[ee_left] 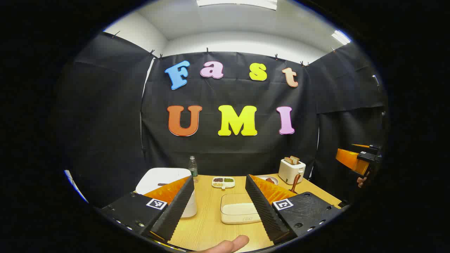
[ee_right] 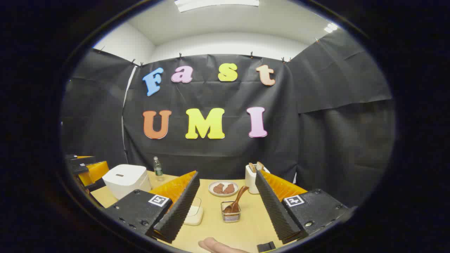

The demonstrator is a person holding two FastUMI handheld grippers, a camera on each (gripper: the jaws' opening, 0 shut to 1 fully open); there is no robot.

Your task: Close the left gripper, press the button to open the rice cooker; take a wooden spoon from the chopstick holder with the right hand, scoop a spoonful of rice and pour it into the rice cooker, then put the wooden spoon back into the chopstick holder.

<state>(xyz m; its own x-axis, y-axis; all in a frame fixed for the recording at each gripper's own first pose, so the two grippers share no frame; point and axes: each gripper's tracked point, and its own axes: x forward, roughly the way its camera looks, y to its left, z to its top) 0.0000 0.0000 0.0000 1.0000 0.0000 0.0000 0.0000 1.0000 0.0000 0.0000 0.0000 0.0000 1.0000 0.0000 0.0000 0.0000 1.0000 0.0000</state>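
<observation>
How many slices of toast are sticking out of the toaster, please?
2: both slices stand side by side in the top of the white toaster at the table's far right, the left slice beside the right slice. Nothing seems hidden behind them.

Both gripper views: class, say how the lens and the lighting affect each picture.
Left gripper view: fisheye bends the wooden table edge and the walls; ceiling light glares bright; white rice cooker is sharp. Right gripper view: same curving; things look small and far, yet the wooden spoon in its clear chopstick holder stays crisp.
</observation>
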